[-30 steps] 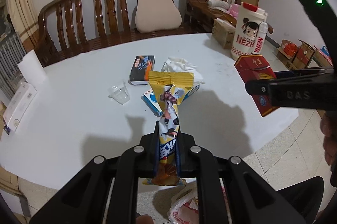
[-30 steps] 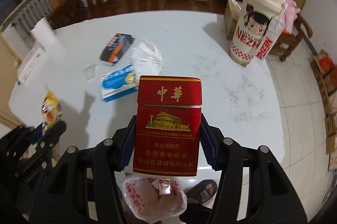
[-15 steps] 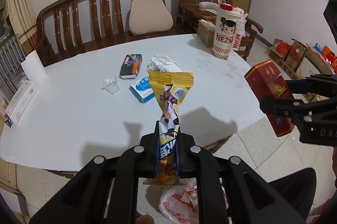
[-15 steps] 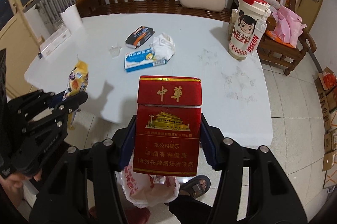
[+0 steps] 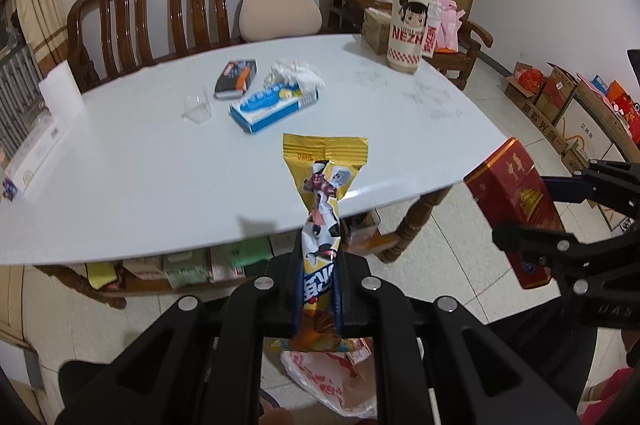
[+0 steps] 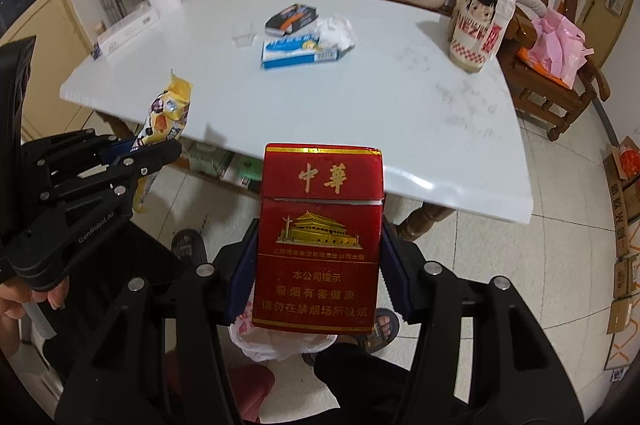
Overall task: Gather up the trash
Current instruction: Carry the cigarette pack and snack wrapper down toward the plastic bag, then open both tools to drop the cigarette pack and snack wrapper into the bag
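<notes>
Left wrist view: my left gripper point(image 5: 318, 289) has its fingers point(image 5: 297, 285) clenched on a yellow snack wrapper point(image 5: 322, 201), which stands up at frame centre, held off the white surface point(image 5: 120, 177). Below it, at the bottom edge, I see a plastic trash bag point(image 5: 332, 381) on the floor. A blue box point(image 5: 272, 107), a dark packet point(image 5: 236, 79), a crumpled tissue point(image 5: 296, 71) and a clear cup point(image 5: 196, 107) lie in the upper middle.

Right wrist view: my right gripper point(image 6: 318, 277) is grasping a red cigarette pack point(image 6: 318, 241) at lower centre, the bag showing just beneath it. I judge this the carry-to-bag step; next I should lower each piece over the bag mouth and release it.
</notes>
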`<state>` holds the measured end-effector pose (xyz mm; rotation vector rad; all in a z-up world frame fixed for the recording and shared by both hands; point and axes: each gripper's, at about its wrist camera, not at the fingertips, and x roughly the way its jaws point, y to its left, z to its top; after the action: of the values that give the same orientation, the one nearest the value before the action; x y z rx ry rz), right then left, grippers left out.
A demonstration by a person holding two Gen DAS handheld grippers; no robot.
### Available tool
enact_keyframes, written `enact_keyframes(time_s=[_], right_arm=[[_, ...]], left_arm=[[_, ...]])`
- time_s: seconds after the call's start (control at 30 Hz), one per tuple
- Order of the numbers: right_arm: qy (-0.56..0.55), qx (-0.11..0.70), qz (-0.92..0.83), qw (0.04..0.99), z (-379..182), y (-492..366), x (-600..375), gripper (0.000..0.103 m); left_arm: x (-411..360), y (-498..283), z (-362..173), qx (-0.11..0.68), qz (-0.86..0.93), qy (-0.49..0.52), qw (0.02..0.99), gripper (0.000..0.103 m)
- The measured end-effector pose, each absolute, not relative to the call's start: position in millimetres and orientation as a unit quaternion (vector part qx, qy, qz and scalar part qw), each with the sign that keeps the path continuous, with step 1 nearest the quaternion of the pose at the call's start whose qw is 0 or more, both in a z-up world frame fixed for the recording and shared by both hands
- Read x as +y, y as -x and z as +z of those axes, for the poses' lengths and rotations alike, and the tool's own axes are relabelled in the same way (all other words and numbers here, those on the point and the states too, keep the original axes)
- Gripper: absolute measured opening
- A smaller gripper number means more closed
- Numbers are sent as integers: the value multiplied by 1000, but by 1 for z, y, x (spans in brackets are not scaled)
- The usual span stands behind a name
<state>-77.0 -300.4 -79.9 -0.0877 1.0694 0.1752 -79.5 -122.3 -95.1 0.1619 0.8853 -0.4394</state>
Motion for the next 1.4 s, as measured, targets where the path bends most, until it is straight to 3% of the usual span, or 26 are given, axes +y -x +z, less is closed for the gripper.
enact_keyframes(time_s=[0.47, 1.0, 1.4], right_arm=[[57, 553, 113, 823, -156, 111, -276, 54], [75, 625, 147, 763, -280, 104, -271, 54], [99, 663, 172, 722, -355, 93, -261, 54]], left_arm=[[-118, 107, -159, 473, -183, -71, 859, 11], [-114, 99, -299, 586, -124, -41, 800, 11], [-114, 97, -366, 649, -101, -32, 754, 11]])
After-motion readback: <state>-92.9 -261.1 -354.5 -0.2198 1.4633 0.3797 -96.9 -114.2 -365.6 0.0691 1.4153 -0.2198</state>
